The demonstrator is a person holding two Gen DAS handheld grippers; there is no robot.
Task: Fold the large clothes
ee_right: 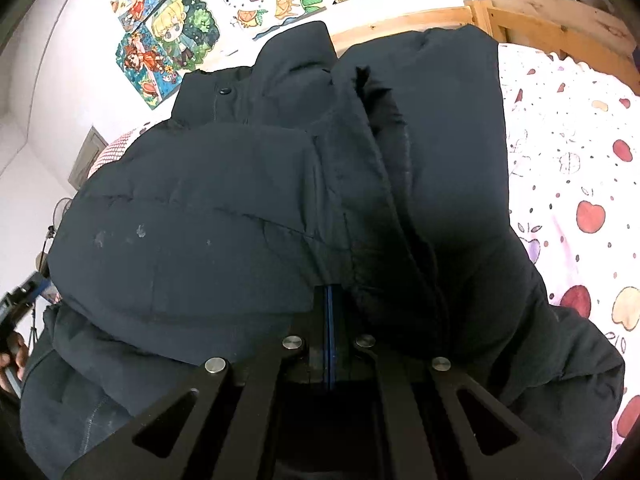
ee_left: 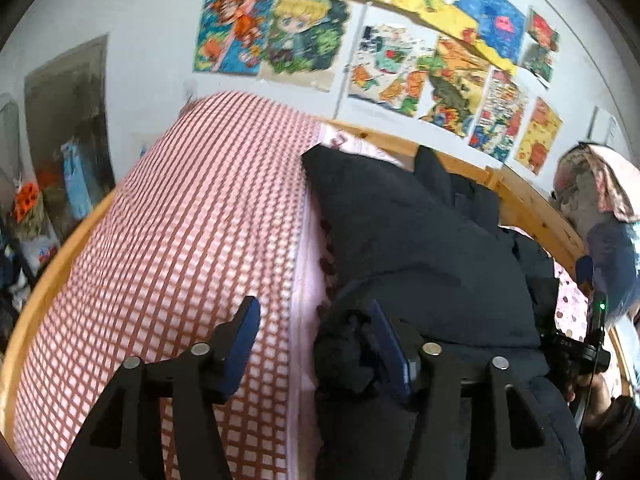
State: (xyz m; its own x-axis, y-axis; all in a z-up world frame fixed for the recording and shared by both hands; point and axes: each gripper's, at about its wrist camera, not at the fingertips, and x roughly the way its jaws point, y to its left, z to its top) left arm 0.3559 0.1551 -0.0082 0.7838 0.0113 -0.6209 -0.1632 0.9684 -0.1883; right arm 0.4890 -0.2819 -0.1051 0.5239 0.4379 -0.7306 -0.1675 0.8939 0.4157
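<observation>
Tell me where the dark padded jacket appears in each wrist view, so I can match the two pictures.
Left wrist view: the dark padded jacket lies right of centre, beside the red checked blanket.
Right wrist view: the jacket fills the centre and most of the picture.
Shared landmark: the blond cartoon drawing on the wall.

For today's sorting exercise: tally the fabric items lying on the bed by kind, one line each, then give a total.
Dark puffer jacket: 1
Red-and-white checked blanket: 1
Apple-print sheet: 1
Total: 3
</observation>
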